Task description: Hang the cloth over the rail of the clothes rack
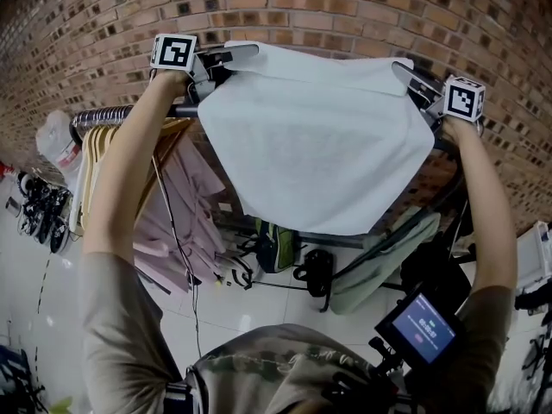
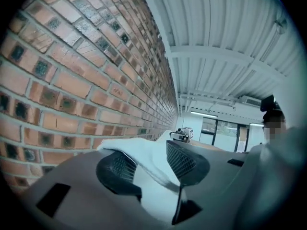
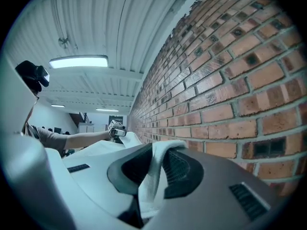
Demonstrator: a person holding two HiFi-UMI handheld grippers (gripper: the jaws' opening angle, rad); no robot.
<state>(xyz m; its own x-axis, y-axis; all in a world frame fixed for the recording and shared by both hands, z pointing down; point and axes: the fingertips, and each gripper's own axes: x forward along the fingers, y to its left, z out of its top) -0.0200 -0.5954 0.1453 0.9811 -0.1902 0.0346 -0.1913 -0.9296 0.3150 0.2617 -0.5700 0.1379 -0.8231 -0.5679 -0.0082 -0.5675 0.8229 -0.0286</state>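
Note:
A white cloth (image 1: 315, 145) is spread wide between my two raised grippers, in front of the brick wall and above the rack's dark rail (image 1: 112, 117). Its lower edge hangs down over the rack. My left gripper (image 1: 226, 59) is at the cloth's upper left corner. In the left gripper view the cloth (image 2: 139, 152) lies between the jaws of the left gripper (image 2: 151, 166), which stand apart and do not press on it. My right gripper (image 1: 414, 80) is shut on the upper right corner. The cloth (image 3: 160, 152) is pinched between the pads of the right gripper (image 3: 156, 171).
Wooden hangers (image 1: 99, 149) and pink garments (image 1: 185, 201) hang at the rail's left part. Bags (image 1: 276, 244) and a pale garment (image 1: 388, 257) sit under the rack. Shoes (image 1: 39, 210) lie on the floor at far left. The brick wall (image 1: 345, 7) stands close behind.

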